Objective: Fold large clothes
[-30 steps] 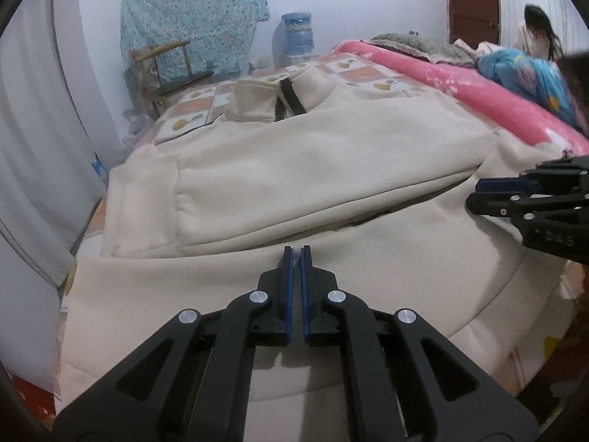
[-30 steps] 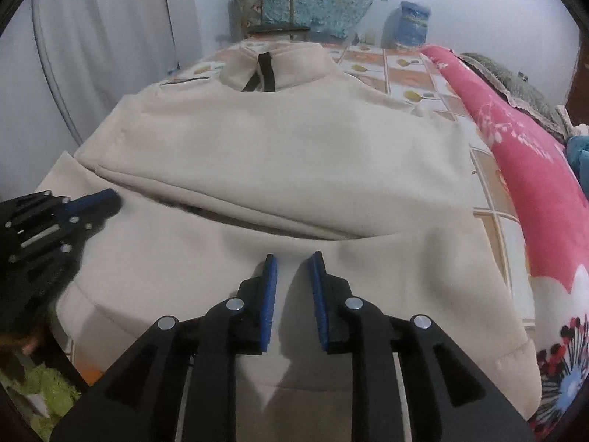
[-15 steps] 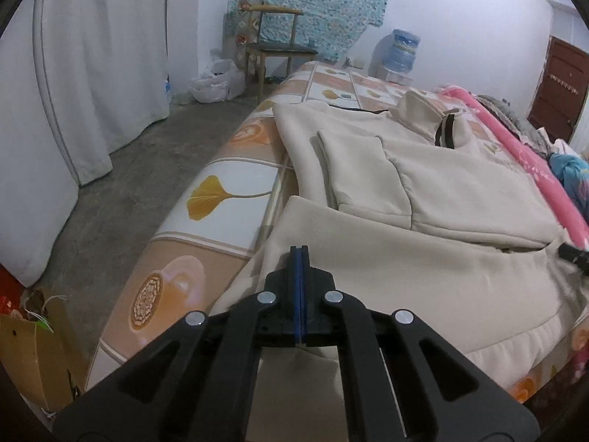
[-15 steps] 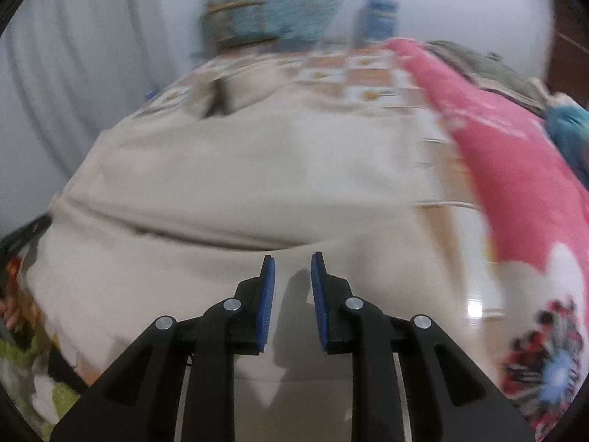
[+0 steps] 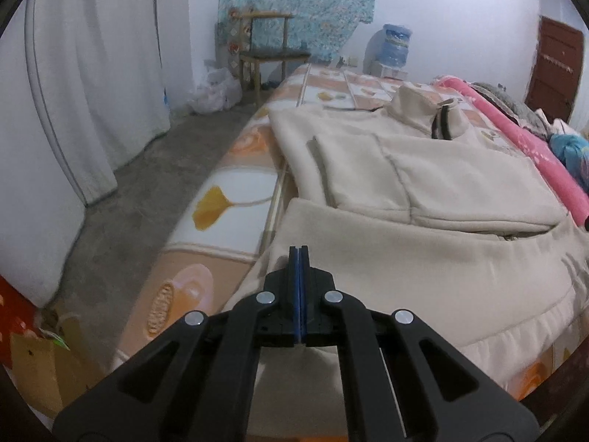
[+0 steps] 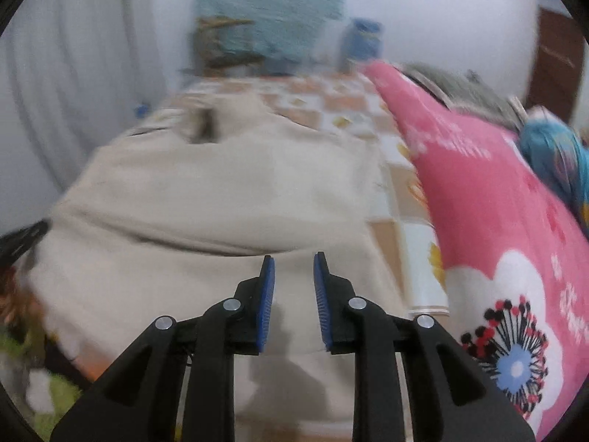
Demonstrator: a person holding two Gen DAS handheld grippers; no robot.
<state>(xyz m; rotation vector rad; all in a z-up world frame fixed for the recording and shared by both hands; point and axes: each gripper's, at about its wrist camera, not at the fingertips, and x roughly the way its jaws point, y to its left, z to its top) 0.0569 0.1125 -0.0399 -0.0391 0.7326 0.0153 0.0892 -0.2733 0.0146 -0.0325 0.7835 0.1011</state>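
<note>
A large cream sweatshirt (image 5: 423,258) lies flat on the bed, collar with a dark zip at the far end, sleeves folded over its body. It also shows in the right wrist view (image 6: 221,199), blurred. My left gripper (image 5: 298,250) is shut and empty, over the hem's left corner near the bed edge. My right gripper (image 6: 292,261) is open and empty, hovering over the hem's right part.
The bed (image 5: 228,199) has an orange leaf-print sheet. A pink blanket (image 6: 497,228) lies along the right side. A wooden chair (image 5: 272,55), a water bottle (image 5: 394,42) and white curtains (image 5: 92,84) stand beyond. The concrete floor (image 5: 147,191) is to the left.
My left gripper swung from the hem's middle to its left corner and its jaws closed fully. My right gripper moved right along the hem, staying open.
</note>
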